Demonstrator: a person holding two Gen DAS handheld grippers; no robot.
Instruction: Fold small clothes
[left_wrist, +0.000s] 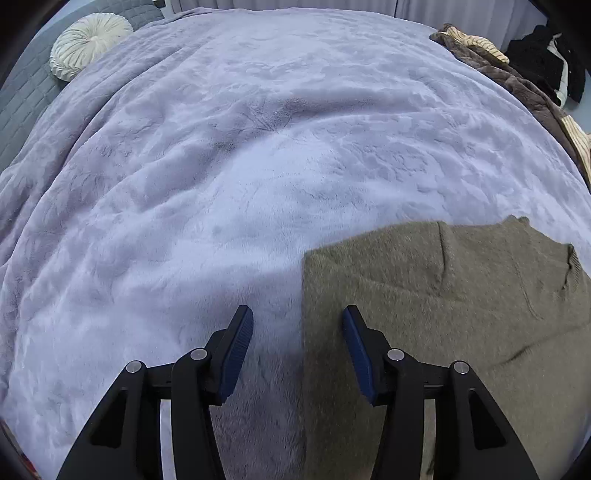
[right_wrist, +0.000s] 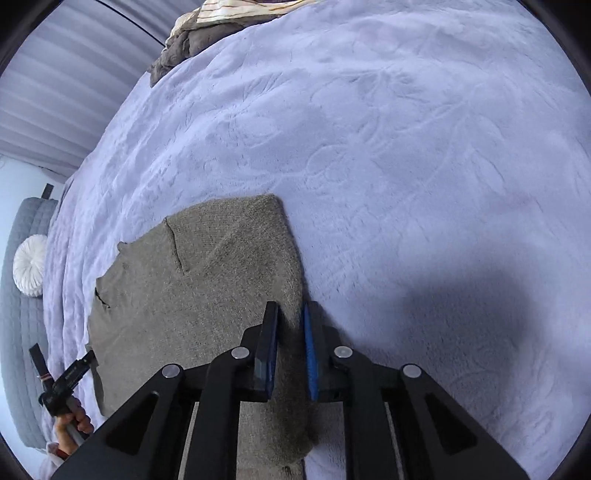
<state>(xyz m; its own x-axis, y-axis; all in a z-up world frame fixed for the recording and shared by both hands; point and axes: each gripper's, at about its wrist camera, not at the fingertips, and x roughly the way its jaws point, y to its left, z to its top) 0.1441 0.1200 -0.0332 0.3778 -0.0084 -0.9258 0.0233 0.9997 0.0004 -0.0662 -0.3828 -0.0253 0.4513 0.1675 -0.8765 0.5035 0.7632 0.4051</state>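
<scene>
An olive-brown knit sweater (left_wrist: 443, 314) lies partly folded on the lavender plush blanket (left_wrist: 240, 166). My left gripper (left_wrist: 297, 321) is open and empty, straddling the sweater's left edge just above it. In the right wrist view the sweater (right_wrist: 192, 295) lies to the left. My right gripper (right_wrist: 290, 314) has its jaws close together around the sweater's right edge, with fabric between the pads. The left gripper (right_wrist: 64, 373) and the hand holding it show at the far left of the right wrist view.
A round white pleated cushion (left_wrist: 88, 44) sits on a grey quilted headboard at the back left. A pile of brown, striped and black clothes (left_wrist: 517, 66) lies at the blanket's far right edge. Curtains hang behind the bed.
</scene>
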